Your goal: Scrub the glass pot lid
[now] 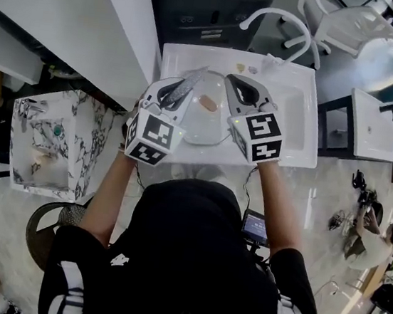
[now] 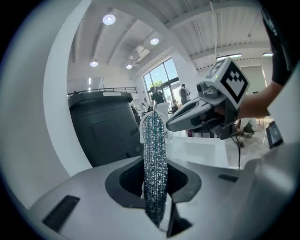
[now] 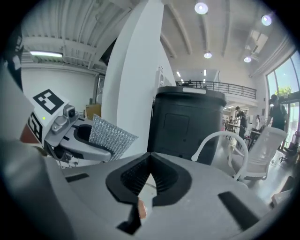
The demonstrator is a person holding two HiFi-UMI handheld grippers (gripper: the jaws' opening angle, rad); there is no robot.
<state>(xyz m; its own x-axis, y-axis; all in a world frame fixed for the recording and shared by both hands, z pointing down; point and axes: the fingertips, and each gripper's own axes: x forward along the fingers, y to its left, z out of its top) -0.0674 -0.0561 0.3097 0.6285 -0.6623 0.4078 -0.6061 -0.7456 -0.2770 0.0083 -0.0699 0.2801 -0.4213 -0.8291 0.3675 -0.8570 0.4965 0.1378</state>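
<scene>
I hold both grippers up over the white sink [image 1: 296, 133]. My left gripper [image 1: 178, 91] is shut on a sparkly silver scrubbing pad [image 1: 192, 82], which stands upright between its jaws [image 2: 154, 159] and shows from the right gripper view as a flat silver sheet [image 3: 110, 138]. My right gripper [image 1: 235, 90] is shut on the rim of the glass pot lid [image 1: 199, 124]. The lid hangs between the two grippers, its copper knob [image 1: 208, 102] facing up. In the right gripper view the knob [image 3: 142, 211] peeks out below the closed jaws. The right gripper [image 2: 190, 115] sits just right of the pad.
A curved white faucet [image 1: 289, 25] arches over the sink's back. A black bin [image 3: 187, 122] stands behind it beside a white column. A marble-patterned stand [image 1: 48, 140] is at the left, a white side table [image 1: 373, 126] at the right. A person [image 1: 372, 244] crouches on the floor far right.
</scene>
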